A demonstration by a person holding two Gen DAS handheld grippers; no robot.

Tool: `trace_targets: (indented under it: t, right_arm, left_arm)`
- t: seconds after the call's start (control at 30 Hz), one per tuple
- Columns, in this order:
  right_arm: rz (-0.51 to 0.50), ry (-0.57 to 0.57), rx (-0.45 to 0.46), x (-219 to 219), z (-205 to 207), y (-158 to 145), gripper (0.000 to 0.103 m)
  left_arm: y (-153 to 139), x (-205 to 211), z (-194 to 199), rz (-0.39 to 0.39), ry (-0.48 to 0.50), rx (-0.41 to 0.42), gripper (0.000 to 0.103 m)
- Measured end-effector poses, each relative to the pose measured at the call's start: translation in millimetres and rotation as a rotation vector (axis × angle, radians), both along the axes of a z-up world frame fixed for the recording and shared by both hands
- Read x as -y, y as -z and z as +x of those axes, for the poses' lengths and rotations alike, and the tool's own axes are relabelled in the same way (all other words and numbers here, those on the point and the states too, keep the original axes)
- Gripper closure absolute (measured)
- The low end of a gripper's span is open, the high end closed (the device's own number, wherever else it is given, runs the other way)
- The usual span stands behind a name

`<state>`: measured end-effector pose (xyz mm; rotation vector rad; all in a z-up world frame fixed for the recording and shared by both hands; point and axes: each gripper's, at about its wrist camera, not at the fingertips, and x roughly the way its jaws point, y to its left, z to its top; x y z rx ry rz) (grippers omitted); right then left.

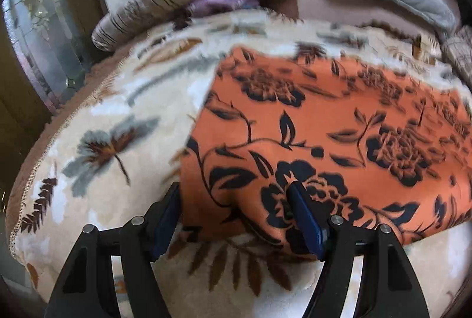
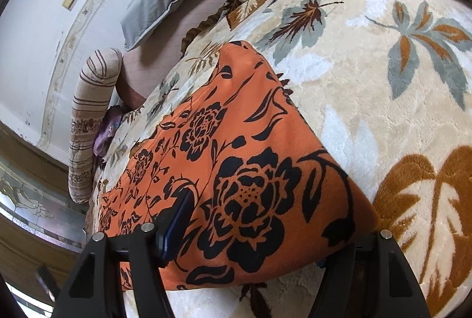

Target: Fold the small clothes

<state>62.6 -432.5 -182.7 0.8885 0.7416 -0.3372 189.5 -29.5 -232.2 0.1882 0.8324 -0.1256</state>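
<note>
On the bed, the orange cloth (image 1: pixel 309 126) with black flower print lies flat on a plush cream blanket (image 1: pixel 97 117) patterned with leaves. The left gripper (image 1: pixel 236 200) has its fingers spread across the cloth's near corner. The right gripper (image 2: pixel 253 232) also looks spread, but cloth hides its right finger; a striped quilt (image 2: pixel 88 111) is rolled beyond.

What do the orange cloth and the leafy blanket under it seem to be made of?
The orange cloth looks like a thin, smooth woven or knit fabric, matte, with a printed black flower pattern; it lies flat with soft folds. Which fibre it is I cannot tell. The blanket looks like thick plush fleece: its cream surface is fuzzy, with carved-looking pile around the leaves.
</note>
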Motion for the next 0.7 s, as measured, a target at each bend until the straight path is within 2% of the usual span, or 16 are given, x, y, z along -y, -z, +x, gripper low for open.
trace_targets:
  t: [0.23,0.47,0.57,0.6,0.67,0.7]
  right_arm:
    - [-0.030,-0.028,0.009,-9,1,-6,0.033]
    - [-0.117,-0.085,0.014,-26,8,-15,0.033]
    - [-0.098,-0.082,0.012,-24,10,-11,0.033]
    - [-0.080,-0.073,0.010,-21,10,-8,0.035]
    - [-0.042,-0.049,-0.010,-14,12,0,0.046]
    - [-0.023,-0.038,-0.027,-10,13,5,0.061]
  left_arm:
    - [-10,-4,-7,-0.036,0.002,0.029,0.030]
    - [-21,-7,-10,-0.054,-0.001,0.065,0.030]
    - [-22,-9,-10,-0.066,0.003,0.059,0.030]
    - [-21,-9,-9,-0.066,0.004,0.056,0.030]
    - [-19,-9,-8,-0.068,0.006,0.041,0.030]
    - [-18,-9,-7,-0.069,0.006,0.032,0.030]
